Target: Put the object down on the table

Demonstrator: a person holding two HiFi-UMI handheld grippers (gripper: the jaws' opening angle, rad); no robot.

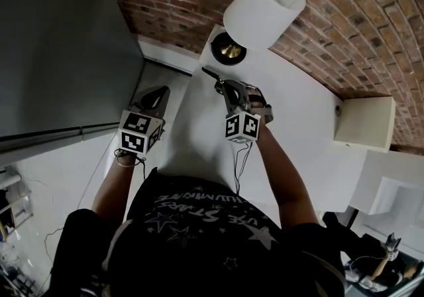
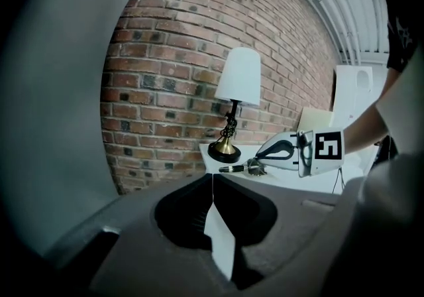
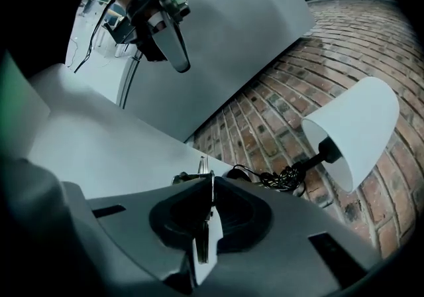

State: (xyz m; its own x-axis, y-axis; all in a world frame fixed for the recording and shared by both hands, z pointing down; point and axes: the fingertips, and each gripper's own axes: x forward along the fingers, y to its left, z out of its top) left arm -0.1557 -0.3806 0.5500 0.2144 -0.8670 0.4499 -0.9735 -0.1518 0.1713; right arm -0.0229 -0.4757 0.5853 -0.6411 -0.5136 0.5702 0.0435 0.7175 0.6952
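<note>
Right tongs [image 1: 222,85] clamped on slim dark-handled object [image 1: 211,75]. Its long axis juts forward past the tips toward the lamp base [image 1: 229,50], low over the white table [image 1: 298,130]; contact unclear. Left tongs [image 1: 158,95] closed, empty, well left.

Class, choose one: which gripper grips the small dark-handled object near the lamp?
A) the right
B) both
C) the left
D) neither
A: the right gripper is shut on the small dark-handled object, while the left gripper is shut with nothing between its jaws.
</note>
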